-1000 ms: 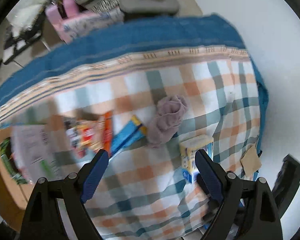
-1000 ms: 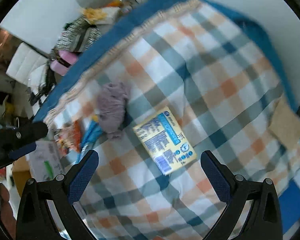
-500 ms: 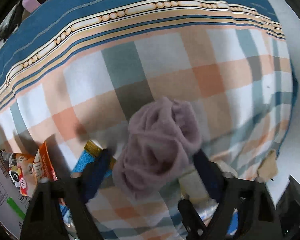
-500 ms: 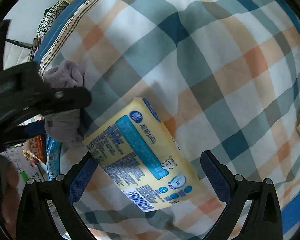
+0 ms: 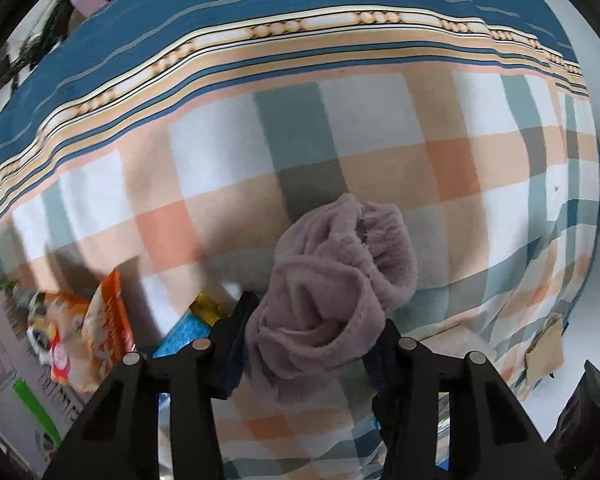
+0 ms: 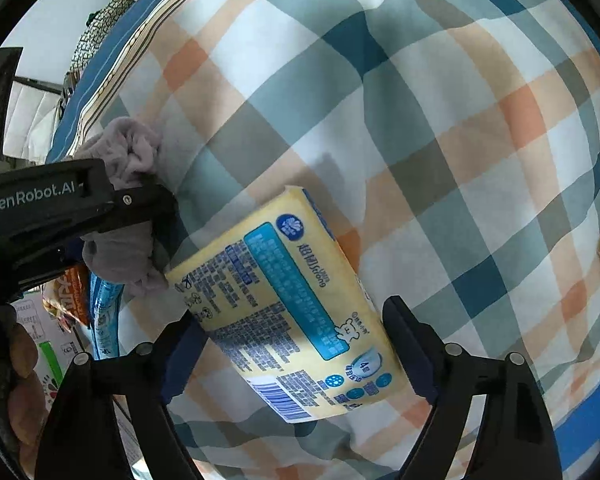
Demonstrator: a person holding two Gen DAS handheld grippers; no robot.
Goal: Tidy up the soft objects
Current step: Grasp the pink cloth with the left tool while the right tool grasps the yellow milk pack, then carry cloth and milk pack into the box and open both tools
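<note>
On the checked blanket (image 5: pixel 228 168), the left gripper (image 5: pixel 312 344) pinches the crumpled mauve cloth (image 5: pixel 332 280); the right gripper (image 6: pixel 292 344), jaws spread, straddles the yellow tissue pack (image 6: pixel 284 304) just beside it

So there's a crumpled, fuzzy mauve knit cloth (image 5: pixel 332 288) bunched in a lump on the checked blanket, and right beside it, touching its lower edge, a soft pale-yellow tissue pack with blue print (image 6: pixel 288 312) lying flat, angled diagonally.
</note>
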